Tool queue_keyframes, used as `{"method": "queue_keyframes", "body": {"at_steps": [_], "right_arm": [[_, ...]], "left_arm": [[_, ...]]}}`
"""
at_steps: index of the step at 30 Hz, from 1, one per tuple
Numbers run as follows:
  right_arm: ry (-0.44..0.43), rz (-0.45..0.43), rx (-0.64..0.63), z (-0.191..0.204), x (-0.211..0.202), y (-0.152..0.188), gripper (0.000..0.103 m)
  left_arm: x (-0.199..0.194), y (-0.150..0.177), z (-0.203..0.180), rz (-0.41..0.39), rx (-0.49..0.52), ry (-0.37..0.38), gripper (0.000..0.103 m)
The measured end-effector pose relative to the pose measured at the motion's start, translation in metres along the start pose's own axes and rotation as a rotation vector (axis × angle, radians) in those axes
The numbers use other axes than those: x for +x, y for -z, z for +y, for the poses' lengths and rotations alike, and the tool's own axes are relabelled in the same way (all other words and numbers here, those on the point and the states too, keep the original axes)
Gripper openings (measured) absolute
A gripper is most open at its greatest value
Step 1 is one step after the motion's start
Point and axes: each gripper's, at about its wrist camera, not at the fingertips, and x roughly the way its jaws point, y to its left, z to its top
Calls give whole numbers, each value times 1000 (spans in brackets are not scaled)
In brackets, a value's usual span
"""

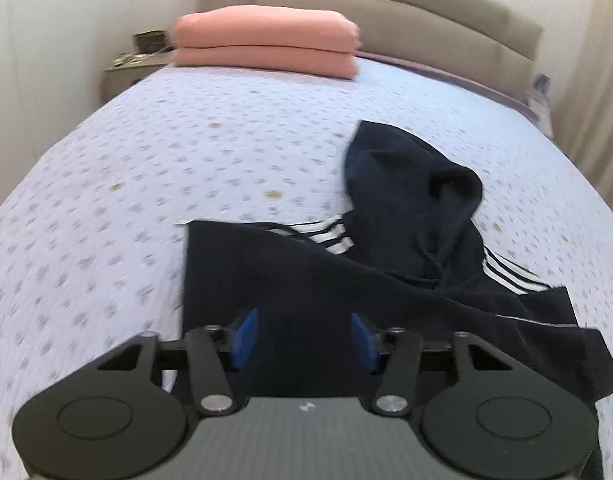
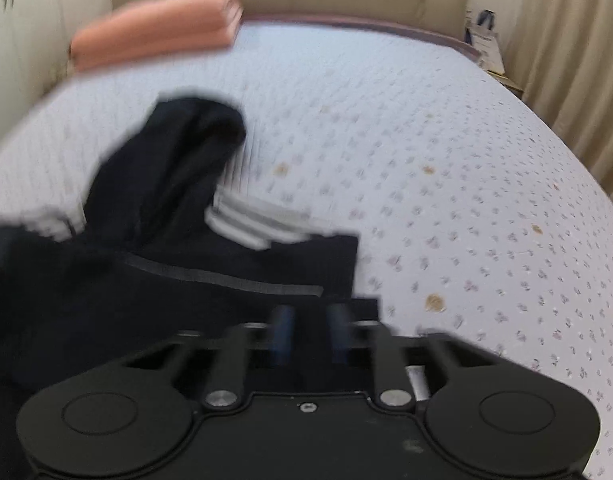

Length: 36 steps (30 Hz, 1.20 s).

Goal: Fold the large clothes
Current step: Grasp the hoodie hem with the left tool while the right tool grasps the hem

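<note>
On the flowered bedspread (image 1: 106, 184), well short of the folded pink blanket (image 1: 266, 46) by the headboard, a dark hoodie (image 1: 306, 280) is spread, its hood (image 1: 418, 184) towards that blanket. Its near edge is straddled by the left gripper (image 1: 302, 336), blue pads apart. Its hem is clamped in the right gripper (image 2: 308, 332).

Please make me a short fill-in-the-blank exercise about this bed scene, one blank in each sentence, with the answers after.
1. The dark hoodie has white ____ on its shoulders.
2. The folded blanket near the headboard is ____ in colour.
3. The hoodie lies on a ____ with a small flower print.
4. The left gripper has ____ pads.

Answers: stripes; pink; bedspread; blue
</note>
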Motion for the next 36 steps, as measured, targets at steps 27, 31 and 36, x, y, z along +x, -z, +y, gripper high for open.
{"method": "queue_keyframes", "body": {"at_steps": [27, 31, 36], "right_arm": [[-317, -144, 212, 12, 153, -168, 65], [-295, -93, 220, 17, 176, -172, 65], [-307, -89, 271, 19, 198, -175, 65]], "left_arm": [[196, -160, -114, -50, 188, 212, 48], [233, -158, -126, 24, 246, 238, 50], [258, -147, -139, 17, 312, 223, 53]]}}
